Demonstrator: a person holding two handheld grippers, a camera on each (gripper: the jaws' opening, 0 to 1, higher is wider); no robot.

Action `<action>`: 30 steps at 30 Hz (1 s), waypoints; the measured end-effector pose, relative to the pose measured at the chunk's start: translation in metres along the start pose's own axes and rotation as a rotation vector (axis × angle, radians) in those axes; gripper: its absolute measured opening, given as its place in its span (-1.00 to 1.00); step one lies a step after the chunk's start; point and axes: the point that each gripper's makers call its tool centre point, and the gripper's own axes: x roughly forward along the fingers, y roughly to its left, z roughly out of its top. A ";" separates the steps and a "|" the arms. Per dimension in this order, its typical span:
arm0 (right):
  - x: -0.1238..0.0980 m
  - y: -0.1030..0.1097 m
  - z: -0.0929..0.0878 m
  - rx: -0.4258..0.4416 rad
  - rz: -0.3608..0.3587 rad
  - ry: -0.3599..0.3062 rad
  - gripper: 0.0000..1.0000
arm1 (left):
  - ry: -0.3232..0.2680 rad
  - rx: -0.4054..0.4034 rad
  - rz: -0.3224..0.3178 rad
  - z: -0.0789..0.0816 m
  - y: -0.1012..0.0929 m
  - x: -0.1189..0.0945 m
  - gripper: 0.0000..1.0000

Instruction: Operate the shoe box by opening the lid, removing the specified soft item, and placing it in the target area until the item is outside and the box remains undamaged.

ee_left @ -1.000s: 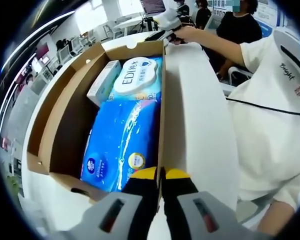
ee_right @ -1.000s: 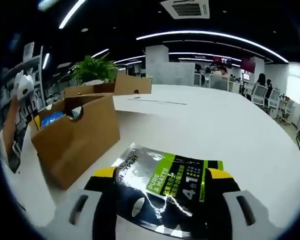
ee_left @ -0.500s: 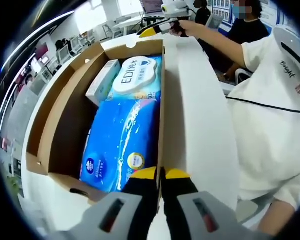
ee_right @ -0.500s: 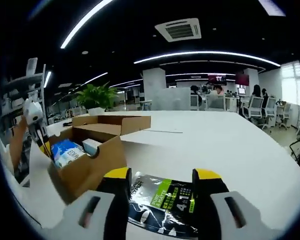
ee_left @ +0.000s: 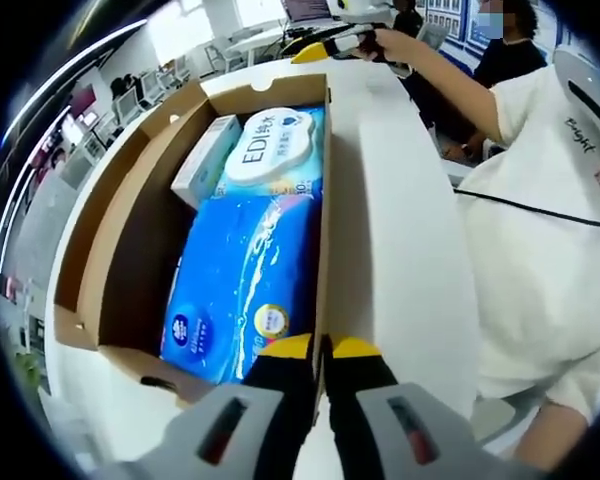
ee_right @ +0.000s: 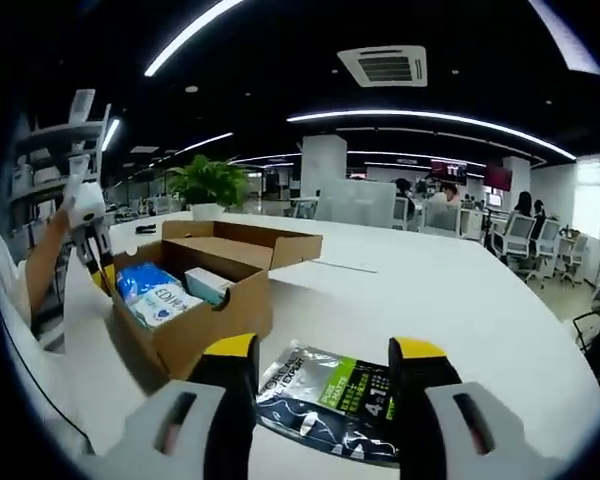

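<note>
The open cardboard shoe box (ee_left: 130, 210) holds a blue tissue pack (ee_left: 242, 285), a white and blue EDI pack (ee_left: 272, 150) and a small white carton (ee_left: 207, 160). My left gripper (ee_left: 321, 346) is shut on the top edge of the box's right wall. Across the white table, a person's hand holds my right gripper (ee_left: 315, 48) past the box's far end. In the right gripper view, my right gripper (ee_right: 326, 346) hangs open above a black and green soft pack (ee_right: 332, 396), which lies flat on the table beside the box (ee_right: 212, 322).
The lid flap (ee_right: 245, 240) lies folded back behind the box. The person's white shirt (ee_left: 540, 230) and a black cable (ee_left: 540, 212) are to the right in the left gripper view. A potted plant (ee_right: 208, 185), desks and chairs stand beyond the table.
My right gripper has lifted up and back from the black and green pack, which stays flat on the table. My left gripper keeps its hold on the box wall.
</note>
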 end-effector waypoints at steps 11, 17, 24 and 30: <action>-0.013 0.011 0.026 -0.007 -0.019 -0.100 0.25 | 0.016 0.005 0.009 -0.001 0.000 0.001 -0.94; -0.006 0.009 0.025 -0.030 -0.022 -0.059 0.16 | 0.015 0.041 0.024 -0.002 -0.001 0.000 -0.93; -0.011 0.013 0.023 0.023 -0.001 -0.071 0.02 | 0.009 0.047 0.017 -0.001 0.000 0.000 -0.93; -0.011 0.021 0.018 -0.011 0.011 -0.056 -0.06 | 0.010 0.041 -0.001 -0.001 0.001 0.000 -0.95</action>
